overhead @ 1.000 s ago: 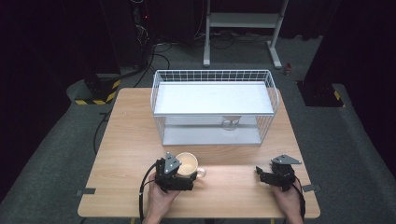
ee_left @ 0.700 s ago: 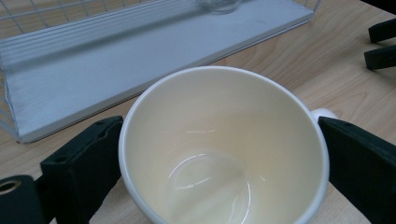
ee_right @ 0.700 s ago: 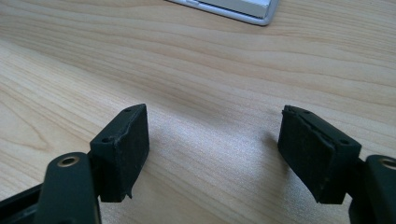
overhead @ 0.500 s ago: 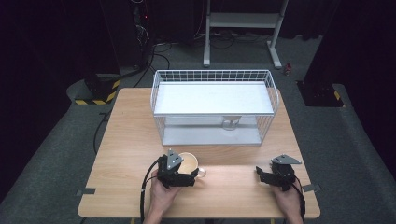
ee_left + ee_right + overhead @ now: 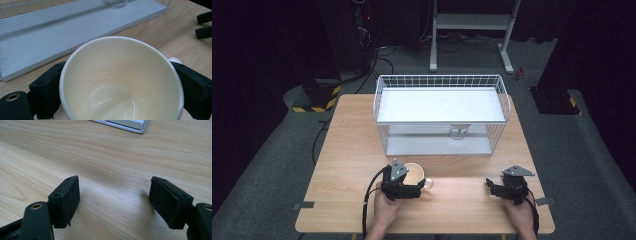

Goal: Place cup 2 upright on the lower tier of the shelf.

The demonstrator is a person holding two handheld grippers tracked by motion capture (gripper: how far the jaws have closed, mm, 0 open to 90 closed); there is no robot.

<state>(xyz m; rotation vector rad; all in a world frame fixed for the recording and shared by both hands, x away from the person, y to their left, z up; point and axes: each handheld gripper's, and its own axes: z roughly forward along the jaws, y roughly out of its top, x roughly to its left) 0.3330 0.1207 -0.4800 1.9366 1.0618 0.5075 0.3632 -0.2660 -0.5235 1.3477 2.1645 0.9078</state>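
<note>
Clamped between the jaws of the left gripper (image 5: pixel 408 186) is a cream mug (image 5: pixel 121 80), its open mouth turned toward the gripper's camera and a black pad pressed against each side. Its handle (image 5: pixel 428 183) is seen to the gripper's right. Ahead of the gripper, a white wire basket (image 5: pixel 441 84) is set on the wooden table (image 5: pixel 347 150). Well to the right, the right gripper (image 5: pixel 114 203) is held low over bare wood, jaws spread wide with nothing between them.
</note>
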